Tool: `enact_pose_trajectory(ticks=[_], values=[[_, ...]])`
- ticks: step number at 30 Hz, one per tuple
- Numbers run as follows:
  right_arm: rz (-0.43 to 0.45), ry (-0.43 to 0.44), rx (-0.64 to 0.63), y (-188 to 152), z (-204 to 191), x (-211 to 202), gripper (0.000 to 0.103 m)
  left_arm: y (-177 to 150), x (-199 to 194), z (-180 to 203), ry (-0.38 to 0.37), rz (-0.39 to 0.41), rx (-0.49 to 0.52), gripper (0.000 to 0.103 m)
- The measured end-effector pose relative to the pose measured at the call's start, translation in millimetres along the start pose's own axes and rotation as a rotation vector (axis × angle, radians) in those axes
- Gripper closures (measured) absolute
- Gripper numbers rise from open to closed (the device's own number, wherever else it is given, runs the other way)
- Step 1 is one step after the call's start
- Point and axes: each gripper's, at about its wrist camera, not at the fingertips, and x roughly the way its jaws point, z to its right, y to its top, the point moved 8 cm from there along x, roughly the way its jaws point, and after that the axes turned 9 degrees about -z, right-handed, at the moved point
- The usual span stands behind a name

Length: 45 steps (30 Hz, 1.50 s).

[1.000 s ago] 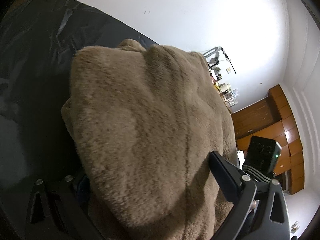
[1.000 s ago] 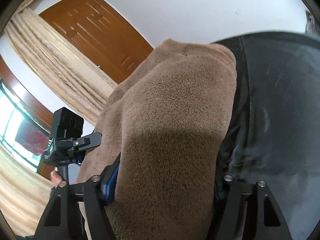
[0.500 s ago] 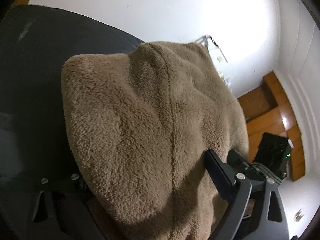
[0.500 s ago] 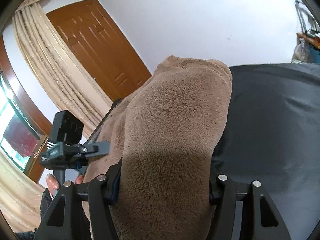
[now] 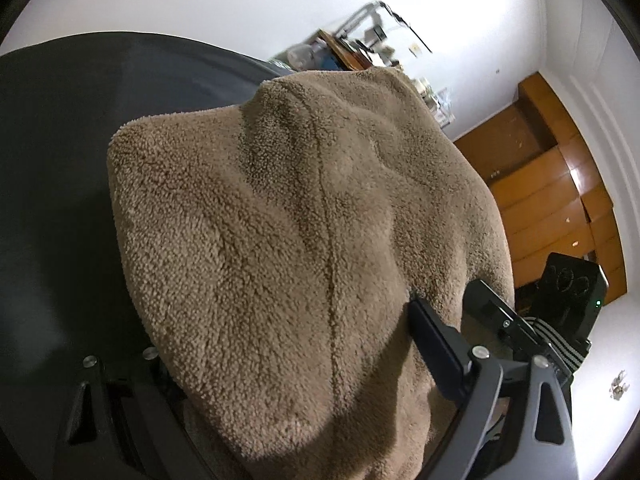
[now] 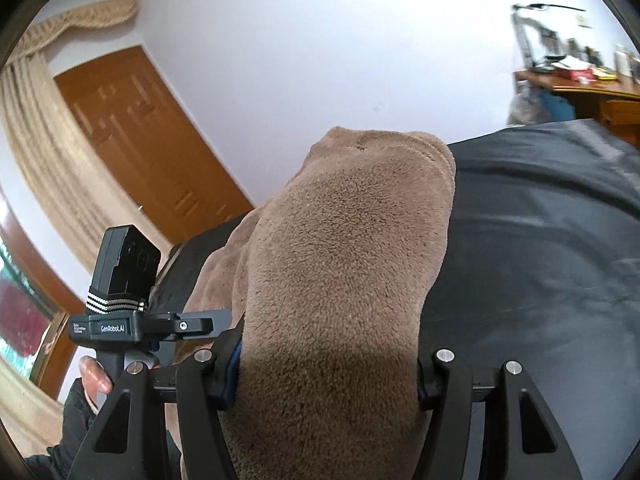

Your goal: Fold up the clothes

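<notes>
A thick brown fleece garment (image 5: pixel 300 220) is bunched into a folded bundle above a dark cloth-covered surface (image 5: pixel 60 160). My left gripper (image 5: pixel 288 340) is shut on its near edge: the right finger presses into the pile and the left finger is buried under it. In the right wrist view the same fleece (image 6: pixel 352 260) rises between the jaws of my right gripper (image 6: pixel 326 364), both pads squeezing it. The left gripper's body (image 6: pixel 132 304) shows beside it, held by a gloved hand (image 6: pixel 80 392). The right gripper's body (image 5: pixel 560 312) appears at the right of the left wrist view.
The dark surface (image 6: pixel 540 240) stretches away to the right. A cluttered wooden desk (image 6: pixel 580 84) stands at its far end against a white wall. Wooden cabinets (image 5: pixel 552 208), a wooden door (image 6: pixel 140 152) and beige curtains (image 6: pixel 44 140) ring the room.
Both grippers have carried the fleece bundle sideways over the dark surface, staying clamped on it. The views swung, and the desk has come into sight in both.
</notes>
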Motion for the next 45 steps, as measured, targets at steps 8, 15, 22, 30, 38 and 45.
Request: enact_pose_trajectory(ticks=[8, 15, 22, 30, 38, 45], values=[[0.017, -0.106, 0.044, 23, 110, -30, 0.039, 40, 78, 47, 0.06, -0.071, 0.043, 0.009], [-0.026, -0.15, 0.06, 27, 157, -15, 0.032, 54, 102, 45, 0.094, -0.097, 0.054, 0.006], [-0.022, -0.228, 0.003, 37, 149, -16, 0.022, 56, 93, 50, 0.122, -0.077, 0.071, 0.005], [0.11, -0.361, -0.161, 10, 106, -99, 0.022, 36, 20, 90, 0.16, 0.114, 0.227, 0.005], [-0.005, -0.473, -0.303, -62, 83, -104, 0.022, 11, 57, 91, 0.22, 0.095, 0.31, 0.004], [0.01, -0.665, -0.181, -60, 114, -100, 0.022, 3, 98, 95, 0.358, 0.068, 0.304, 0.004]])
